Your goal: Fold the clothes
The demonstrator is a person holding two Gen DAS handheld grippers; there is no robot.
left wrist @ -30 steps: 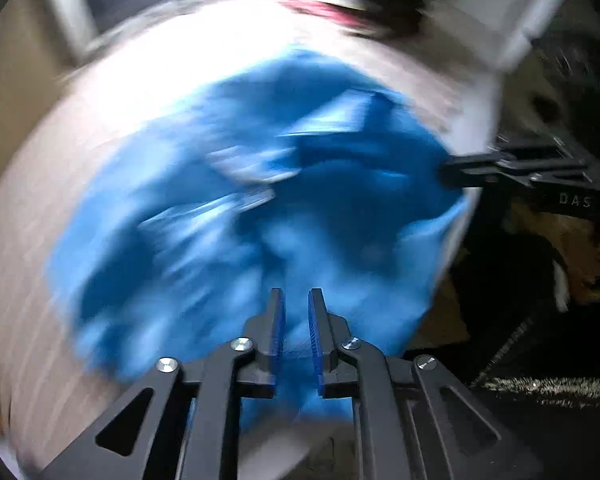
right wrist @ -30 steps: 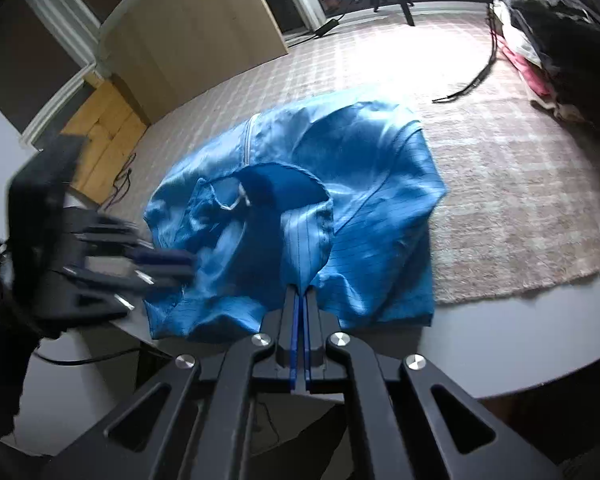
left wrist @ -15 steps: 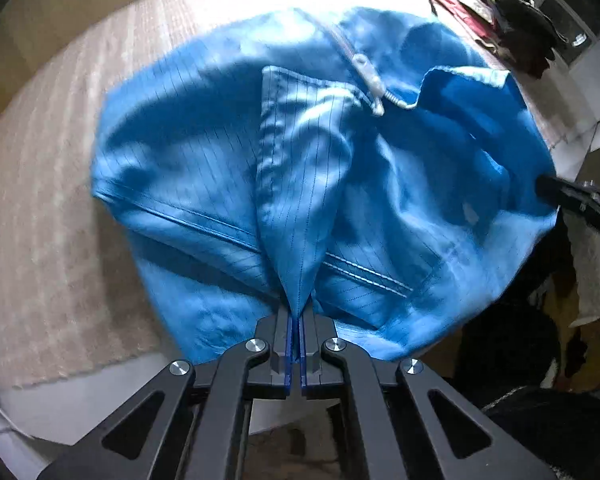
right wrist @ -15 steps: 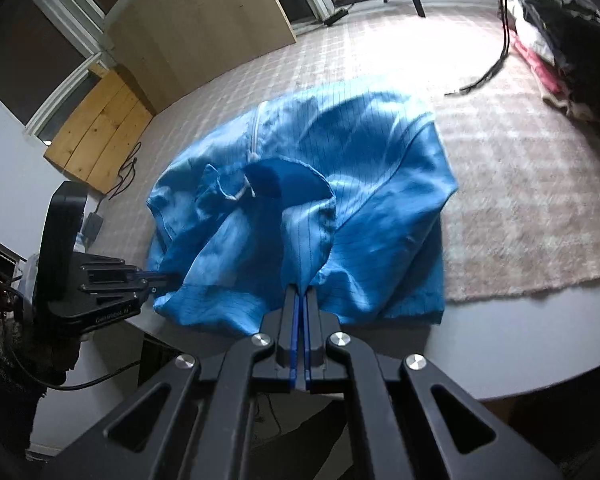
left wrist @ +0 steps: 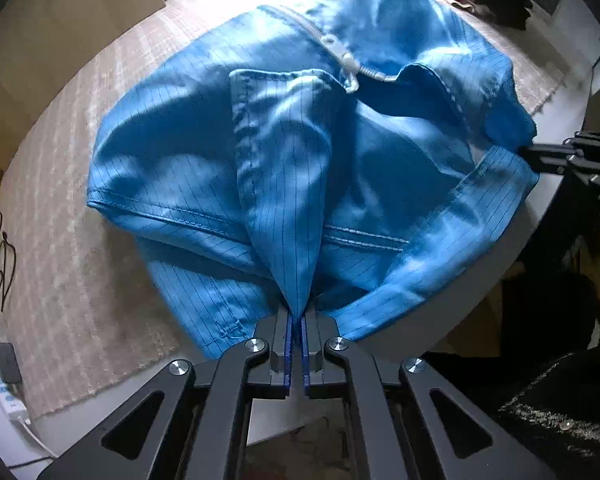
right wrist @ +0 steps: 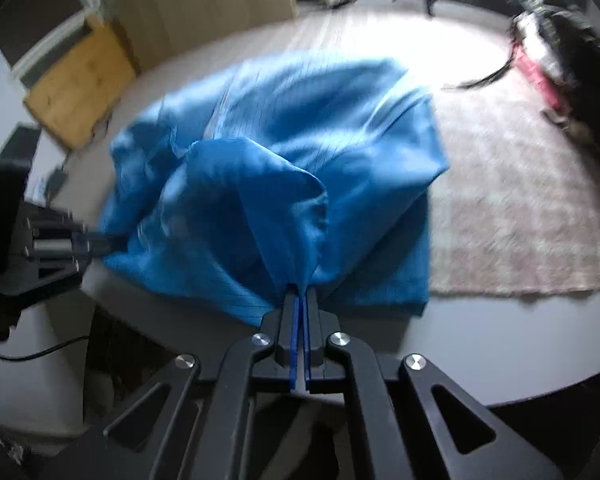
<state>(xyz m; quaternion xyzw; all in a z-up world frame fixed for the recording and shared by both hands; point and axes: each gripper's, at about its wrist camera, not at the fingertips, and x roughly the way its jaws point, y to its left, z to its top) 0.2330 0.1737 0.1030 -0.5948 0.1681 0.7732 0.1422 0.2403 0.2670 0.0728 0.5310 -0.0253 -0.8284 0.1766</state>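
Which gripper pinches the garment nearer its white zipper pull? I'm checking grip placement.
The left gripper: the fold of the blue garment it pinches runs up to the zipper pull; the right gripper clamps the far edge.

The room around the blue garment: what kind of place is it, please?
Probably a room in a home: a beige rug under the blue garment, a clothes pile at the far edge, and a wooden box beyond.

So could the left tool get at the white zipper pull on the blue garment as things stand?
Probably not yet: the left tool is shut on a fold of the blue garment. The zipper pull lies exposed on top, farther along the cloth, so releasing first would leave the way free.
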